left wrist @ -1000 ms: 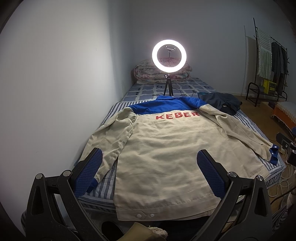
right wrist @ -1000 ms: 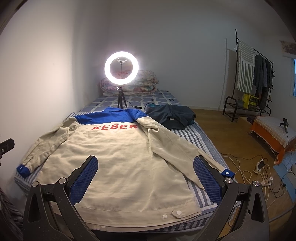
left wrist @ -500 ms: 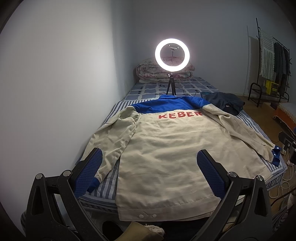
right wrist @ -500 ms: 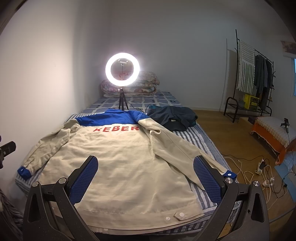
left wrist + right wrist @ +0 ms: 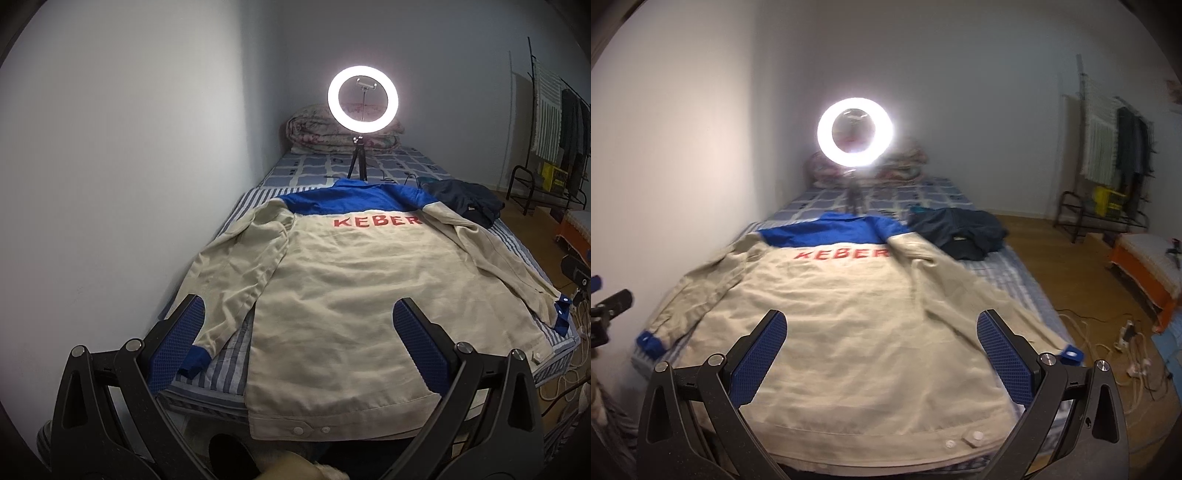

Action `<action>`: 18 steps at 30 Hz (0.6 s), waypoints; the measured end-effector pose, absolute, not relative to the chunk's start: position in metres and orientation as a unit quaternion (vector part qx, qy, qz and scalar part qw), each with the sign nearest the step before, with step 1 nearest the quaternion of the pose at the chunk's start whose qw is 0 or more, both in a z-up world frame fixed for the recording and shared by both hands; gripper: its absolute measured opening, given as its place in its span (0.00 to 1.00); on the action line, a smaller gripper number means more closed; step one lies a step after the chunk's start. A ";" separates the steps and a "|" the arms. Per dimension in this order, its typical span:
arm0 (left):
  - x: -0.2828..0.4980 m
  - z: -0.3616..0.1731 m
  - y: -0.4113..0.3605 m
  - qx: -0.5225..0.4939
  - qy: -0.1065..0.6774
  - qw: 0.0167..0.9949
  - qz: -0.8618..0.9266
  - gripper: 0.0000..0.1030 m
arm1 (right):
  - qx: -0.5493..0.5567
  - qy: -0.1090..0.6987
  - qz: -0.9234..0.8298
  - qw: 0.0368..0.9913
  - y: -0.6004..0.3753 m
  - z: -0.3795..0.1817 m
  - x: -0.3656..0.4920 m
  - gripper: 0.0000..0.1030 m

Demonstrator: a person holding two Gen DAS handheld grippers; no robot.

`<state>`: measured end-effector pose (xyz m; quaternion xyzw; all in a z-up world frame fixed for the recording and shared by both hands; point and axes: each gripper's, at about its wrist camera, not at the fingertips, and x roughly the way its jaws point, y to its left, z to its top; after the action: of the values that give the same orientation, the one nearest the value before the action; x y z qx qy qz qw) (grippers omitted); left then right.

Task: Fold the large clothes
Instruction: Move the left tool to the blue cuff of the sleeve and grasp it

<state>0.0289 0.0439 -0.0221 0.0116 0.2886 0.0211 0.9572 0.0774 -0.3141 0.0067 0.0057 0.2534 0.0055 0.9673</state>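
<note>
Jacket (image 5: 354, 280) lies back-up, spread flat on the bed (image 5: 517, 240), collar at 12 o'clock, hem at 6. Left hand-held gripper (image 5: 295, 343) and right hand-held gripper (image 5: 882, 354) both gape wide, holding nothing — poised above the hem. Cloth looks soft, middling heavy, limp; likely best pinched at cuffs (image 5: 195, 360) or hem corners.

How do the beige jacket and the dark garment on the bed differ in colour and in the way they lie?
The beige jacket is beige with a blue yoke and red letters; the dark garment is plain navy. The beige jacket lies spread flat, back up, sleeves out to both sides; the dark garment sits crumpled in a heap. The beige jacket covers the near end of the bed; the dark garment lies farther back, by one shoulder. Both rest on the bed, and neither open gripper touches them.
</note>
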 end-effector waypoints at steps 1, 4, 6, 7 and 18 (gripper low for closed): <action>0.031 -0.025 0.049 0.008 0.293 0.956 0.024 1.00 | 0.003 0.251 0.010 0.968 -0.311 0.007 0.082 0.99; 0.040 -0.037 0.077 -0.023 0.311 0.949 0.040 0.99 | -0.001 0.231 0.033 0.972 -0.299 0.010 0.096 0.99; 0.044 -0.047 0.098 -0.044 0.323 0.944 0.054 0.94 | 0.005 0.217 0.060 0.974 -0.293 0.010 0.106 0.99; 0.045 -0.051 0.108 -0.053 0.326 0.942 0.060 0.89 | 0.008 0.216 0.073 0.974 -0.290 0.011 0.112 0.99; 0.053 -0.117 0.194 -0.201 0.417 0.884 0.071 0.60 | 0.053 0.285 0.196 0.937 -0.259 -0.009 0.159 0.99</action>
<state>0.0528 0.1937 -0.1174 -0.2010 0.4167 0.0713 0.8837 0.1586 -0.2592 -0.0093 0.0528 0.2847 0.1959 0.9369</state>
